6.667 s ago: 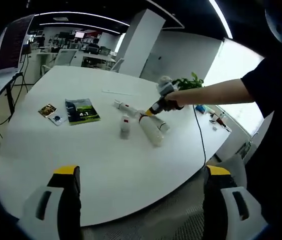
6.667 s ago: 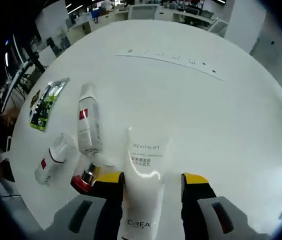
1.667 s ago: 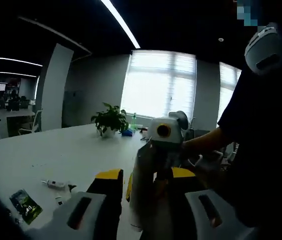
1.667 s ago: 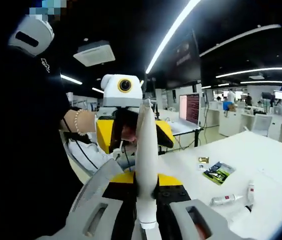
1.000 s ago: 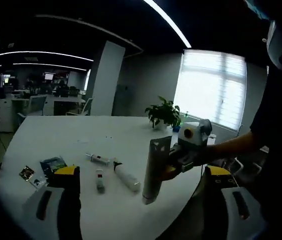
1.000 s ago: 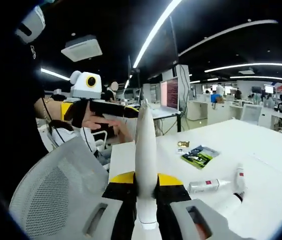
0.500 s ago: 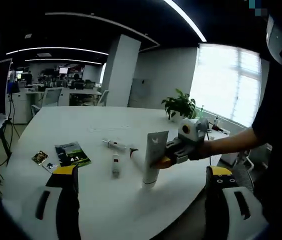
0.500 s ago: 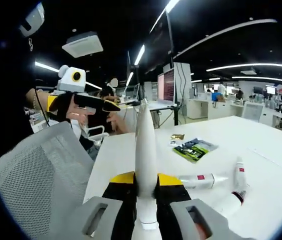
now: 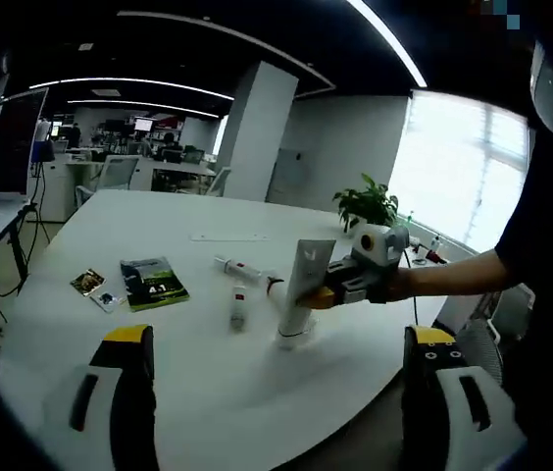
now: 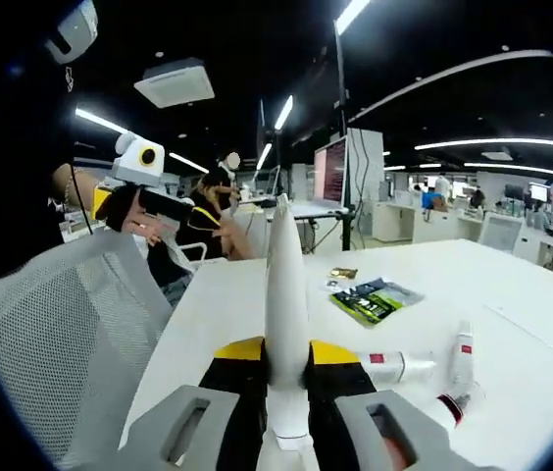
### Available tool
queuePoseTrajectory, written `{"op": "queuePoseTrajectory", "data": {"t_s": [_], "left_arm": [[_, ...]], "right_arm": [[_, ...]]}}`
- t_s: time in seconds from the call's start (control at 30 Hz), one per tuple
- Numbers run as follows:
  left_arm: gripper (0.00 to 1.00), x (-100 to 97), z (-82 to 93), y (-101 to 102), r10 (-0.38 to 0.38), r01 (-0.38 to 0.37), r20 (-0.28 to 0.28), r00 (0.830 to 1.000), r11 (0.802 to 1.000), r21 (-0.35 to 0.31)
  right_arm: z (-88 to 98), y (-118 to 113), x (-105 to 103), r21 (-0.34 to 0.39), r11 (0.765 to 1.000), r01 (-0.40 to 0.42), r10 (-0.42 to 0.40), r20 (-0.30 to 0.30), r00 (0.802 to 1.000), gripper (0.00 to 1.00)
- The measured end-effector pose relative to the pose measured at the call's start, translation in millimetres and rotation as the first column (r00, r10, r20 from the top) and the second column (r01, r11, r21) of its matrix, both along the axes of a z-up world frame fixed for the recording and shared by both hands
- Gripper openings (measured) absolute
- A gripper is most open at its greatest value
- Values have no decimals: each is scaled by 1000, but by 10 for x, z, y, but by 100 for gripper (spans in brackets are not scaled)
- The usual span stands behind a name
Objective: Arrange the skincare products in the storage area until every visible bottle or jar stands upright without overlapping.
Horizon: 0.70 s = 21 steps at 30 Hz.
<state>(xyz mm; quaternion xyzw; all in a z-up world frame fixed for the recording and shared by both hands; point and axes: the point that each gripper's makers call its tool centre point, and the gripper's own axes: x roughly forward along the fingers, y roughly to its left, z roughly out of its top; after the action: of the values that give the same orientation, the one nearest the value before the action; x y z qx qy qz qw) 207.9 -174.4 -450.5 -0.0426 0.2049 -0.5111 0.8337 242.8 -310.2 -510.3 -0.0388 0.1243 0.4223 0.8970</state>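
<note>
- Table point(image 9: 208, 383): big white round surface; serves as the storage area, all products sit mid-table, far of the left gripper.
- Mesh chair point(image 10: 51, 334): at table's near edge in right gripper view, left side.
- Left gripper point(image 9: 275, 378): jaws spread wide, holding nothing, held back near the table edge. Judged: parked clear so right side can work.
- Right gripper point(image 9: 327, 291): seen from left gripper view reaching in from the right; jaws clamped on white tube point(image 9: 299, 292) approx. at mid-body. In right gripper view the tube point(image 10: 286, 324) rises edge-on between the yellow pads.
- Tube orientation: long axis approx. vertical, slight lean; cap end down at or just above the table, flat crimped end up. Judged: gripped at the middle so cap base can seat flat; contact w/ table can't be confirmed.
- Booklet point(image 9: 154, 283) and small packets point(image 9: 97, 288): flat, left of the products, well apart from the tube.
- Two small bottles point(image 9: 238, 306), point(image 9: 240, 268): lying on their sides just left/far of the tube, near each other, long axes horizontal. Judged: not yet stood up; task incomplete.
</note>
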Motion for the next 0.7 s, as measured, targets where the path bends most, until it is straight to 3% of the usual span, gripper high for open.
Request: {"op": "queuePoseTrajectory", "data": {"t_s": [0.7], "left_arm": [[99,-51,-1,-19,-17,17,-5,1000,1000,4]], "right_arm": [[-26,-42,68,-12,1000,-15,15,-10,1000,8]]}}
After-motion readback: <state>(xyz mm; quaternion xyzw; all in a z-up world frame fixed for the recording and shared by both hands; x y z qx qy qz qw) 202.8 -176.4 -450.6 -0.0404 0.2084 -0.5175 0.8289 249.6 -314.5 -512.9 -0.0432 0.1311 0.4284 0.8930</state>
